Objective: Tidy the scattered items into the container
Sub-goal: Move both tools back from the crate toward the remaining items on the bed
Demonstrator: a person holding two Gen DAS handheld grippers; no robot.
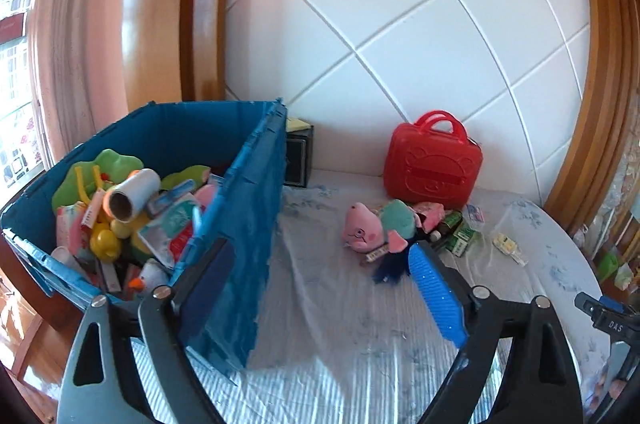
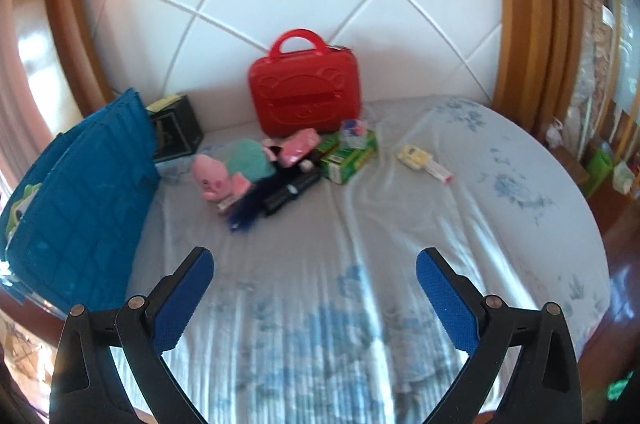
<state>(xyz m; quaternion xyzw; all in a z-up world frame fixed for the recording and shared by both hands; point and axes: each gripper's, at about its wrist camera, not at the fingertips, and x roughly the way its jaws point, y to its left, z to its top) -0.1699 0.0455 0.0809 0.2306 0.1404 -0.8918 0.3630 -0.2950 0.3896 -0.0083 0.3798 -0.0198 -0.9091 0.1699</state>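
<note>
A blue crate filled with toys and packets stands at the left on the bed; its side shows at the left of the right wrist view. My left gripper is open and empty, its left finger in front of the crate's near corner. A pink plush pig lies in a small pile with green boxes, a black tube and a blue tassel. A red toy case leans on the headboard. My right gripper is open and empty, short of the pile.
A dark box sits between the crate and the red case. A small yellow and white packet lies alone to the right of the pile. The bed sheet ends at a rounded edge on the right, with shelves beyond.
</note>
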